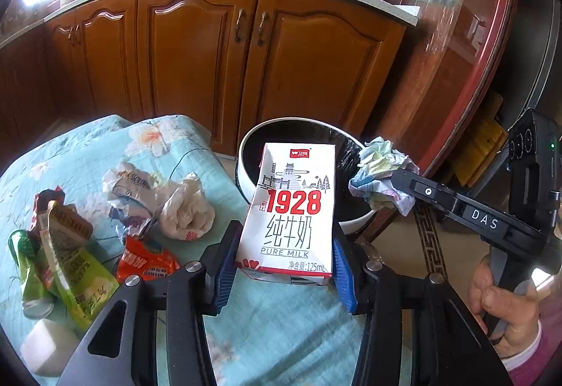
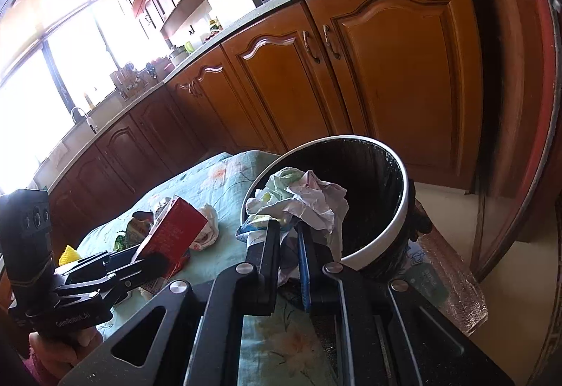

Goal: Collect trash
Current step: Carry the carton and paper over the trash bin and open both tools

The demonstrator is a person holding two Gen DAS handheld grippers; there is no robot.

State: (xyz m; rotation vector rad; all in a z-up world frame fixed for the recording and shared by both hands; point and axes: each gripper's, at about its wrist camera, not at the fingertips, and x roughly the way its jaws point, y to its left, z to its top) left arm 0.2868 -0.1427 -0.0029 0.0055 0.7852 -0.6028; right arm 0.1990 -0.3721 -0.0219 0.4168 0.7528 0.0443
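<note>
In the left wrist view, a milk carton [image 1: 293, 210] is gripped upright between the blue pads of the left tongs [image 1: 282, 266], near centre, above the tabletop [image 1: 274, 326] with its floral cloth. Just beyond the carton, a bin [image 1: 246, 154] with a white rim and black liner is seen off the far right edge of the tabletop. To the right, a paper wad [image 1: 381, 175] is pinched by the right tongs [image 1: 398, 184] over the bin's right rim; a hand [image 1: 505, 301] is seen on their handle. On the left of the tabletop, wrappers [image 1: 70, 256], a crumpled bag [image 1: 188, 210] and a white block [image 1: 47, 349] are left lying.

In the right wrist view, the right tongs [image 2: 289, 238] are clenched on the paper wad [image 2: 305, 199], held over the bin's [image 2: 400, 210] near rim. At left, the carton [image 2: 174, 227] is seen tilted in the left tongs [image 2: 140, 259], above the tabletop [image 2: 224, 171].
</note>
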